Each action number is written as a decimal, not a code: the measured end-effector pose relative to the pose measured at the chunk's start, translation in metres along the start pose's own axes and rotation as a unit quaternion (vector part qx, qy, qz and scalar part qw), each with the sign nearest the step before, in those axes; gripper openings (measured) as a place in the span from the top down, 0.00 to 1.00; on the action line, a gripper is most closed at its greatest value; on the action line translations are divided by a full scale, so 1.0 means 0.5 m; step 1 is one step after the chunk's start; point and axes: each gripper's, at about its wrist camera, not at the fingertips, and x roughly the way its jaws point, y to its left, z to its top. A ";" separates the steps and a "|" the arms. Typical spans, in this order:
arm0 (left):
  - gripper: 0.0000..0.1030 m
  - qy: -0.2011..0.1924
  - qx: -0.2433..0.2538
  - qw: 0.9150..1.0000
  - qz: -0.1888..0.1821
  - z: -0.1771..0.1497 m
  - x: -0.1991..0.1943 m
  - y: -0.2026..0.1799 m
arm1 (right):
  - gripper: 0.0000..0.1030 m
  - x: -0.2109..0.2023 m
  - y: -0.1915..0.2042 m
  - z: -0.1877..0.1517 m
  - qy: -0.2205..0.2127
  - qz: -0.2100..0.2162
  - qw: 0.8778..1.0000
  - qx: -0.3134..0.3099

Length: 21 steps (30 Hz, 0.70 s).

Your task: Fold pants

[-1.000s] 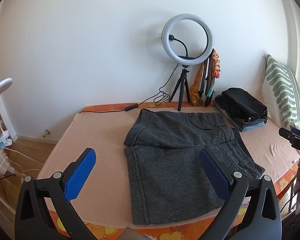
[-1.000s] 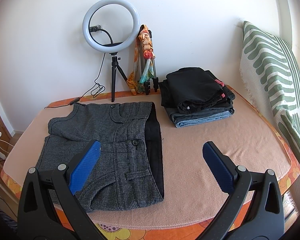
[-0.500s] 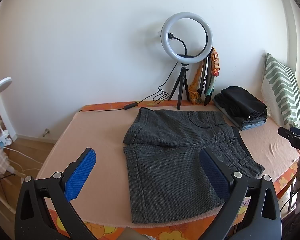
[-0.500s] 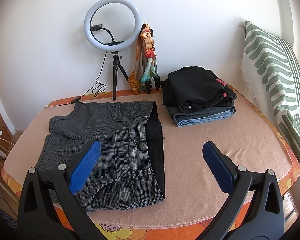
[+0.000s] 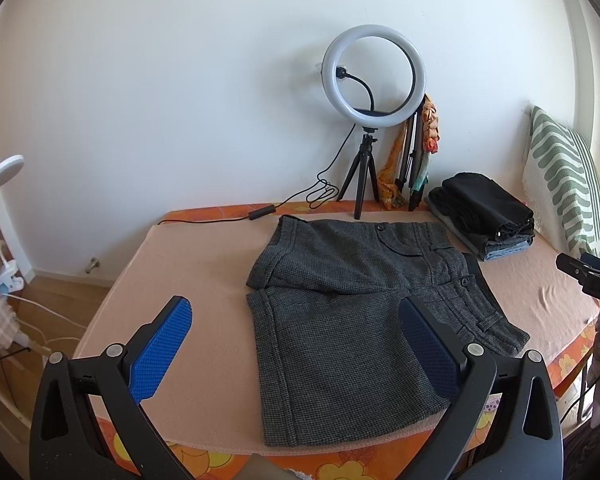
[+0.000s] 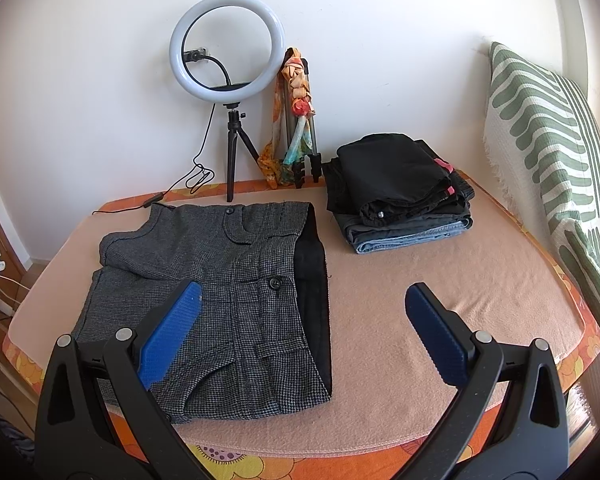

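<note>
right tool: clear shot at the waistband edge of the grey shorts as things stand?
Probably yes. The right tool hangs open just above the grey houndstooth shorts, whose black-lined waistband edge lies exposed on the peach blanket, nothing between.

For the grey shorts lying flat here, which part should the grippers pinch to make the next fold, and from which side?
Probably the two near hem corners of the grey shorts, coming in low from the near table edge. The near leg lies flat and single-layered toward both open grippers, left gripper and right gripper, while the far leg is already folded over.
</note>
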 end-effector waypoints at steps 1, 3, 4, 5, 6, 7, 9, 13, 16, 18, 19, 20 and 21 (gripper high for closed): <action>0.01 0.000 0.000 1.000 0.000 0.000 0.000 0.000 | 0.00 0.000 0.000 0.000 0.000 0.000 1.000 0.000; 0.01 0.000 0.000 1.000 0.000 0.000 0.000 0.000 | 0.00 0.000 -0.001 0.001 0.001 0.000 1.000 0.000; 0.01 0.001 0.000 1.000 -0.001 0.000 0.000 0.000 | 0.00 0.000 0.000 0.000 0.001 0.000 1.000 0.000; 0.01 0.001 0.000 1.000 -0.001 0.001 0.002 0.001 | 0.00 0.000 -0.001 0.000 0.001 0.000 1.000 0.000; 0.01 0.001 0.000 1.000 -0.001 0.002 0.002 0.001 | 0.00 0.000 0.000 0.000 0.001 0.001 1.000 0.000; 0.01 0.001 0.000 1.000 -0.001 0.001 0.002 0.001 | 0.00 0.001 0.000 0.000 0.001 0.001 1.000 0.000; 0.01 0.001 0.000 1.000 -0.001 0.001 0.003 0.002 | 0.00 0.001 0.001 0.000 0.001 0.001 1.000 0.000; 0.01 0.001 0.000 1.000 -0.001 0.001 0.002 0.002 | 0.00 0.001 0.001 0.000 0.001 0.001 1.000 0.000; 0.01 0.002 0.001 1.000 -0.001 0.001 0.004 0.002 | 0.00 0.002 0.002 0.000 0.001 0.002 1.000 0.000; 0.01 0.003 0.002 1.000 -0.002 0.000 0.005 0.003 | 0.00 0.002 0.004 0.000 0.001 0.002 1.000 0.000; 0.01 0.003 0.002 1.000 -0.002 0.000 0.005 0.003 | 0.00 0.002 0.004 0.000 0.001 0.002 1.000 0.000; 0.01 0.003 0.002 1.000 -0.002 0.000 0.006 0.003 | 0.00 0.002 0.004 0.000 0.001 0.002 1.000 0.000; 0.01 0.004 0.001 1.000 -0.002 -0.001 0.007 0.004 | 0.00 0.003 0.005 -0.001 0.000 0.002 1.000 0.000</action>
